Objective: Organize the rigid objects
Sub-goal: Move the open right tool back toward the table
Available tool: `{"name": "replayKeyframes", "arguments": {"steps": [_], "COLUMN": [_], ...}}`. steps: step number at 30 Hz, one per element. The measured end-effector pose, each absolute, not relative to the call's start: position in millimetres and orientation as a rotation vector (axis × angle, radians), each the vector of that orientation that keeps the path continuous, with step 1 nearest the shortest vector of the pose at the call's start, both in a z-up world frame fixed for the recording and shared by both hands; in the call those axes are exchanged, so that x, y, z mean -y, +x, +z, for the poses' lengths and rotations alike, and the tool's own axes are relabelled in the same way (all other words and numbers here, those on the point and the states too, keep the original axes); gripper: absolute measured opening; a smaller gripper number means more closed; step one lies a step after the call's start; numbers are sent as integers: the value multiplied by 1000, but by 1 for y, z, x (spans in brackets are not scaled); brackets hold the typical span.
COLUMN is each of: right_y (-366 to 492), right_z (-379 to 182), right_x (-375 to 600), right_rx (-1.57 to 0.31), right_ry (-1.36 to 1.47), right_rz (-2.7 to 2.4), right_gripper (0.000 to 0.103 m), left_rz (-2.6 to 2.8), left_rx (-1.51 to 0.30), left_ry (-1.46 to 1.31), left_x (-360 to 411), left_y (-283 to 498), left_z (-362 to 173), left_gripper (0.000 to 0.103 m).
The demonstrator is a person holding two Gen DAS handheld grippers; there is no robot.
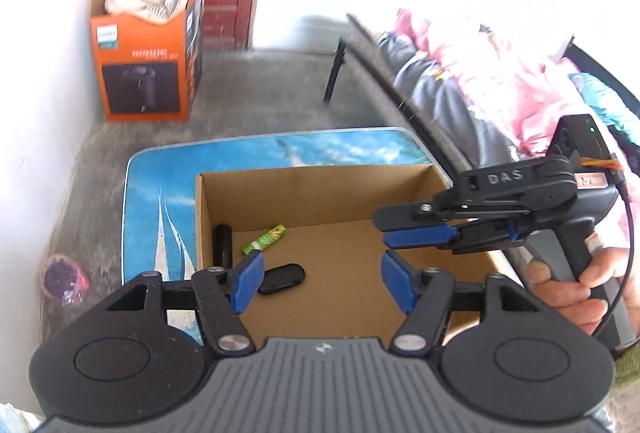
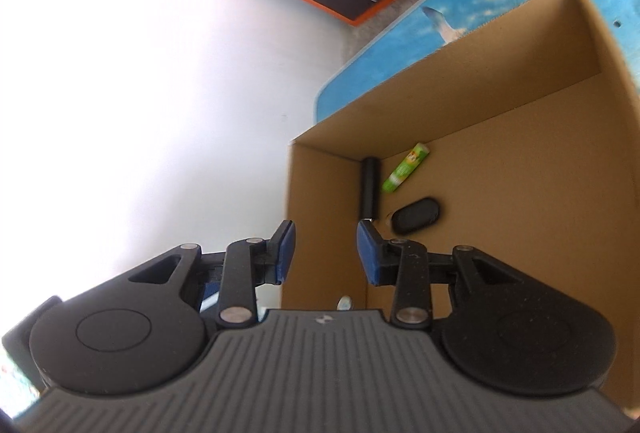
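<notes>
cardboard box (image 1: 320, 193): open | black cylinder (image 1: 223, 245), green tube (image 1: 265, 239), black oval case (image 1: 282, 278): lying flat inside, left corner

Brown cardboard box (image 1: 320, 193), green tube (image 1: 265, 240), black oval case (image 1: 282, 278), blue sailboat-print table (image 1: 160, 201), orange carton (image 1: 144, 69)

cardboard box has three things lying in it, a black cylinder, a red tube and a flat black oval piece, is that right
Nearly. The cardboard box does hold three things, but the tube is green, not red. The black cylinder and the flat black oval piece are as you say. The right wrist view shows all three clearly.
</notes>
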State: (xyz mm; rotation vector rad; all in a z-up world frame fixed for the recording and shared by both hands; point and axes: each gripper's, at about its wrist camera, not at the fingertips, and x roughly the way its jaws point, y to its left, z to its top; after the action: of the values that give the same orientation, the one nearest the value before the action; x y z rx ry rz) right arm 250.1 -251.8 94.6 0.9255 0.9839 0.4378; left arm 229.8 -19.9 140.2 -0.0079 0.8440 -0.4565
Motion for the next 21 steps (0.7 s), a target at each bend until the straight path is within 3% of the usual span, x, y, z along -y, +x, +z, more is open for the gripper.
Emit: {"name": "replayKeyframes", "arguments": {"steps": [8,21], "right_y": [118,26], "right_z": [110,20], "right_x": [262,207], "right_rx": [-839,-895], "right_ry": [839,622], "right_rz": [481,352], "right_gripper": [42,44], "left_rz": [-486,-472], "left_rx": [-710,-794], "left_ry": [-63,-5], "left_x": [3,30], "left_y": [122,30], "left_z": [118,19], "left_gripper": [85,88]}}
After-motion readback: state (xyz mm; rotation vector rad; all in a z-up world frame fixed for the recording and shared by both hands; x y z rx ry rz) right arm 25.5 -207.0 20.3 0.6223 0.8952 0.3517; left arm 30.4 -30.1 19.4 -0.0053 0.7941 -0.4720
